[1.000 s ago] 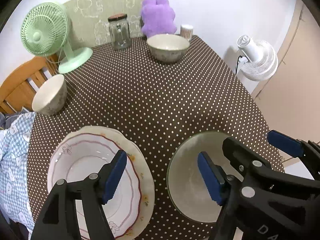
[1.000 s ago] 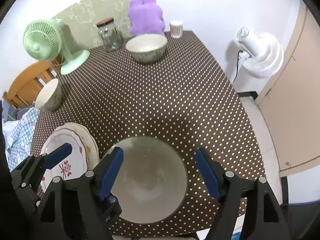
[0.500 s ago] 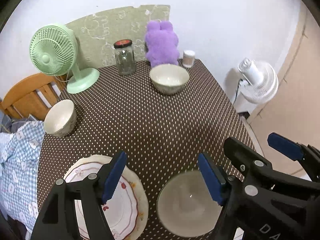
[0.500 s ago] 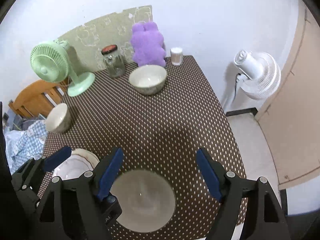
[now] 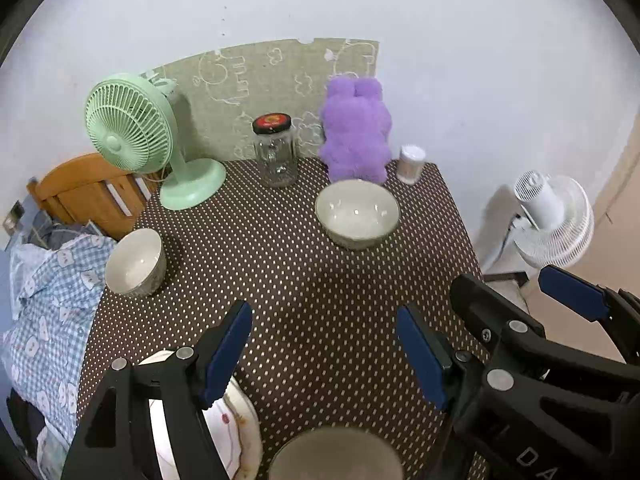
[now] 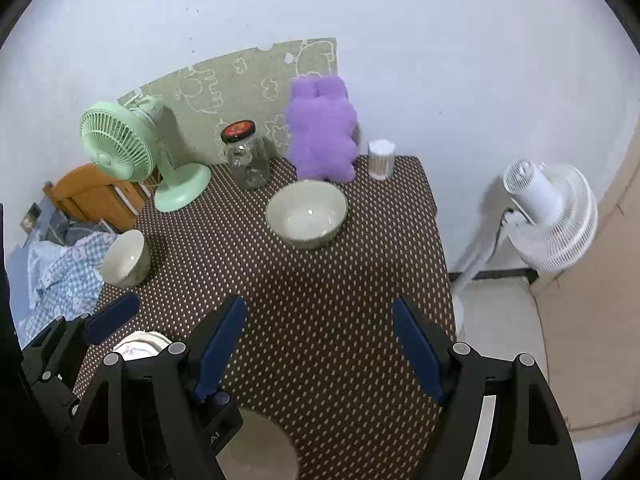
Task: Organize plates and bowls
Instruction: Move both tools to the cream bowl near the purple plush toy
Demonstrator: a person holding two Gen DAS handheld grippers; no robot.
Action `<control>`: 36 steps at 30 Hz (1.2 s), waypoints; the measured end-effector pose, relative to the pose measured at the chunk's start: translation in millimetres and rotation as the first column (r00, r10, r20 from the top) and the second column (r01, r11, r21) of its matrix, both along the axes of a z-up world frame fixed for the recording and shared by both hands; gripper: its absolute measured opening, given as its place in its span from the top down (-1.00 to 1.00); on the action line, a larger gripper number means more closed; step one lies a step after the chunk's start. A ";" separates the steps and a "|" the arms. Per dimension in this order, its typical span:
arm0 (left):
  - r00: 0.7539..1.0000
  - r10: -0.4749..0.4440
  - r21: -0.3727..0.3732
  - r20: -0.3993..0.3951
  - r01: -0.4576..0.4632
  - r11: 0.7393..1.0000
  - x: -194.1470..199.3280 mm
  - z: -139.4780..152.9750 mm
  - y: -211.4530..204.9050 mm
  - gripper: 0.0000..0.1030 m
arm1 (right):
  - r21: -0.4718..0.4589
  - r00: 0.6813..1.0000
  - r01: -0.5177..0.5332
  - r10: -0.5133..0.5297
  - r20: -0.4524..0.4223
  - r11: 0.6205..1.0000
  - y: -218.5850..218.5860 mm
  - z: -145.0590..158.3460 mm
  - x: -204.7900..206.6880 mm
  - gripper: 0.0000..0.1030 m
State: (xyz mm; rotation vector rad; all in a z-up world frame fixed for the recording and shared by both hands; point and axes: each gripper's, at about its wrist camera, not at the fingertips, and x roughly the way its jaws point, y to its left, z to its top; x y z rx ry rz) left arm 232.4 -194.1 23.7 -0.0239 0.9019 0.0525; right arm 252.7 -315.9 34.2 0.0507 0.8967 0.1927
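A brown dotted table [image 5: 304,280] [image 6: 344,288] carries the dishes. A wide pale bowl [image 5: 357,213] [image 6: 306,213] stands at the back by the purple toy. A smaller bowl [image 5: 135,261] [image 6: 125,257] sits at the left edge. At the near edge lie stacked flowered plates [image 5: 236,428] [image 6: 138,346] and a grey bowl [image 5: 336,454] [image 6: 260,446], partly cut off. My left gripper [image 5: 324,344] hangs open above the near table, empty. My right gripper [image 6: 320,340] is open and empty too, just right of the left one.
Along the back wall stand a green desk fan [image 5: 132,136], a glass jar with a red lid [image 5: 275,151], a purple plush toy [image 5: 356,130] and a small white container [image 5: 411,163]. A white floor fan [image 6: 548,216] is at the right. A wooden chair [image 5: 84,192] and blue checked cloth [image 5: 44,300] are at the left.
Both grippers have risen and pulled back from the near plates and grey bowl, which slid to the bottom of each view. More of the table and wall shows. Jaws stayed open.
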 end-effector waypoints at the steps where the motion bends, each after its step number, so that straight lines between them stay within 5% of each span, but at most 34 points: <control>1: 1.000 0.011 0.004 0.004 -0.011 1.000 4.6 1.4 -3.5 -0.49 | 0.003 1.000 -0.011 0.011 0.006 1.000 -2.4 0.8 5.0 -0.53; 14: 0.997 0.081 0.053 0.016 -0.082 0.995 69.3 -2.2 -36.0 -0.48 | 0.028 0.999 -0.048 0.048 0.011 0.998 -34.8 -10.9 83.8 -0.53; 30: 0.988 0.153 0.051 -0.008 -0.152 0.987 148.5 -38.2 -28.6 -0.41 | 0.016 0.996 -0.090 0.090 -0.014 0.996 -13.8 -49.2 169.3 -0.45; 36: 0.985 0.164 0.022 -0.049 -0.163 0.986 174.5 -71.0 -14.4 -0.03 | 0.005 0.994 -0.083 0.083 -0.065 0.997 6.1 -82.0 198.5 -0.27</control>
